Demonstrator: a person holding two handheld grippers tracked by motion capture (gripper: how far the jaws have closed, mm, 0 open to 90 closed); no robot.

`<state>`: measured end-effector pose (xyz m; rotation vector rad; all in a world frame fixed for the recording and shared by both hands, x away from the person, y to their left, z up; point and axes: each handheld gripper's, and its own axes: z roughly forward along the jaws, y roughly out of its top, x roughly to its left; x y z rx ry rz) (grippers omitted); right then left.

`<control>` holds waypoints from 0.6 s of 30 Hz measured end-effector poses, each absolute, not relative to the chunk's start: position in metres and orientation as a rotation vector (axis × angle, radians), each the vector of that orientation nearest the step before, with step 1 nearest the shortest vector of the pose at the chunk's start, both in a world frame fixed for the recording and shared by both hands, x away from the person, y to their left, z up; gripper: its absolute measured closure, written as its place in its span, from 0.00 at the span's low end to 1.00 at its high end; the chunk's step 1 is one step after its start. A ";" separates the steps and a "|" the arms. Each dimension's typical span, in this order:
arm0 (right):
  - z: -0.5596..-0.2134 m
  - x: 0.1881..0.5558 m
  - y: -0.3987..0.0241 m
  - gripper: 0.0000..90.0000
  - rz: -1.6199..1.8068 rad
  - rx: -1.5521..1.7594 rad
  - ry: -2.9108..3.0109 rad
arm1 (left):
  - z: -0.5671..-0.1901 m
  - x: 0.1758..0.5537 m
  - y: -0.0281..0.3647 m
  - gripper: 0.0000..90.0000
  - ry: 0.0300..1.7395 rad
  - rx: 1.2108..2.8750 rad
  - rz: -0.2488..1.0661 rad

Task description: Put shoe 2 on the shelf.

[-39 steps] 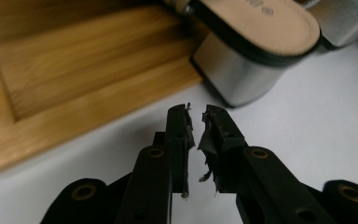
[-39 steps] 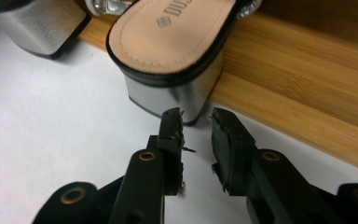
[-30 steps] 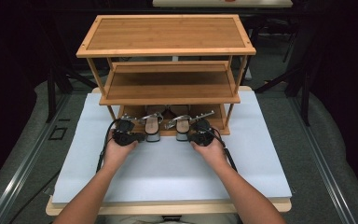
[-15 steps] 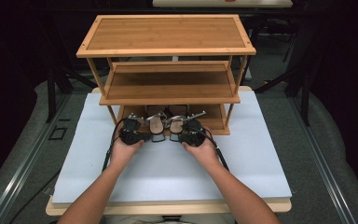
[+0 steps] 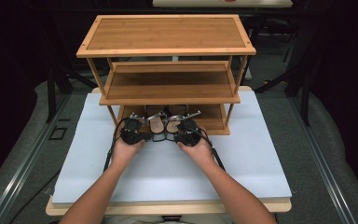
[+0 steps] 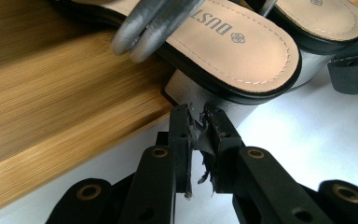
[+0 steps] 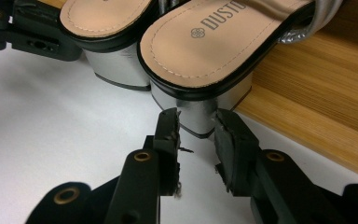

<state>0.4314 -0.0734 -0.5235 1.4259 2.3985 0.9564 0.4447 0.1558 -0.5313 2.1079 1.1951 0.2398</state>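
A pair of tan sandals with silver block heels lies on the wooden rack's bottom shelf (image 5: 213,115), heels hanging over the front edge. In the left gripper view my left gripper (image 6: 197,116) is shut, its tips touching the lower corner of the left sandal's (image 6: 233,46) heel. My right gripper (image 7: 196,121) is open, one jaw on each side of the right sandal's (image 7: 214,42) heel. In the high view the left gripper (image 5: 137,135) and right gripper (image 5: 182,136) sit close together in front of the left sandal (image 5: 156,122) and the right sandal (image 5: 173,122).
The three-tier wooden rack (image 5: 168,51) stands at the back of the white table mat (image 5: 251,158); its middle shelf (image 5: 168,88) overhangs the sandals. Free mat lies in front and on both sides. The other gripper (image 6: 354,70) shows at the right edge of the left gripper view.
Both grippers have moved inward toward each other and up to the sandals' heels. The sandals have not shifted.
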 end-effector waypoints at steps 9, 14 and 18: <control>-0.524 0.431 -0.074 0.76 0.966 1.427 2.399 | -0.532 0.445 0.157 0.91 1.192 2.106 0.232; -0.523 0.429 -0.076 0.74 0.984 1.416 2.411 | -0.531 0.445 0.159 0.90 1.194 2.104 0.227; -0.521 0.427 -0.077 0.74 0.980 1.407 2.407 | -0.529 0.444 0.161 0.90 1.193 2.100 0.233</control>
